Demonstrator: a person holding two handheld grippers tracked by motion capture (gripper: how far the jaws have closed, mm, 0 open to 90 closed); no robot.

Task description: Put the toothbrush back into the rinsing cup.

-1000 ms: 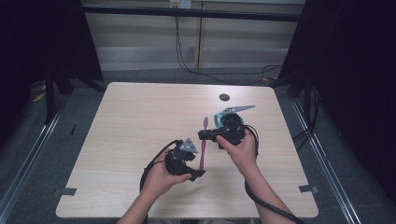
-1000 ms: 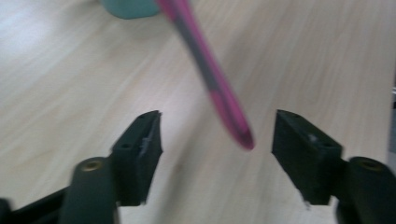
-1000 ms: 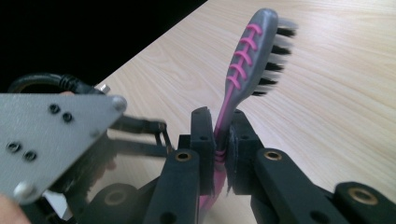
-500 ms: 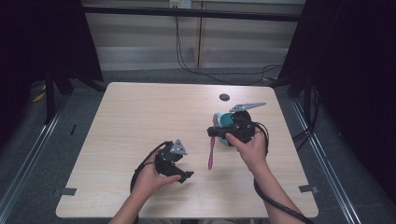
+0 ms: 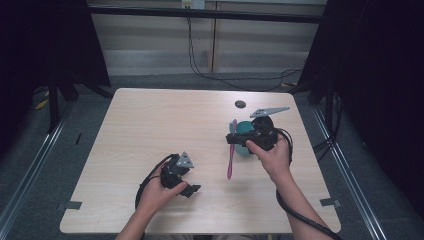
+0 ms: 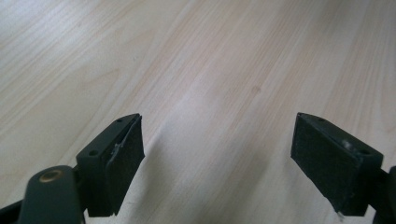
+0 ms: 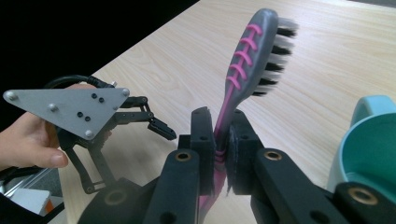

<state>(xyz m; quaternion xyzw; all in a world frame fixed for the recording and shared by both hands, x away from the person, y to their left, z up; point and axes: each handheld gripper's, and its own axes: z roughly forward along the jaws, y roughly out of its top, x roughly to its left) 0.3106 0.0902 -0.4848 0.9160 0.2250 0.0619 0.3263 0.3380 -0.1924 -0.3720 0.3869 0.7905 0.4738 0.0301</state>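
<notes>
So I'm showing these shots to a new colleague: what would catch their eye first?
Most likely the pink and grey toothbrush, clamped by its neck in the right gripper with the bristle head sticking up. Just to its right sits a teal cup, over the right half of the table. Then the left gripper nearer the front edge, jaws wide apart over bare wood and holding nothing.
</notes>
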